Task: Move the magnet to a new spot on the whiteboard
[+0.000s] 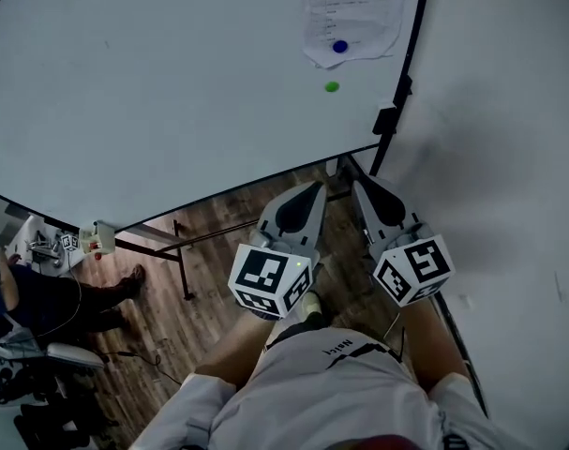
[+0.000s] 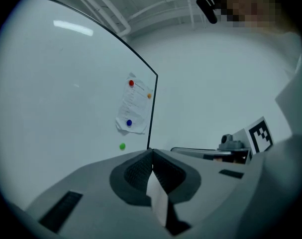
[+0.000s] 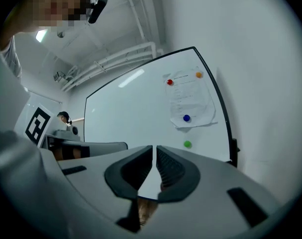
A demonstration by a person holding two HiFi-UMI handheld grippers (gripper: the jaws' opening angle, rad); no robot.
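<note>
Left hand-held gripper [image 1: 314, 193] and right hand-held gripper [image 1: 359, 187]: both jaws together, empty, well short of the whiteboard [image 1: 172, 82]. Green magnet [image 1: 332, 87] sits far right, just near of the paper sheet [image 1: 354, 12]. Risk: grabbing the blue magnet [image 1: 339, 47] instead would drop the sheet, and a small magnet could slip.

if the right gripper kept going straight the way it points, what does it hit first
Probably the bare surface of the white whiteboard, low down and left of the small round green magnet. The right gripper, jaws shut, has nothing nearer ahead, though depth is unclear.
</note>
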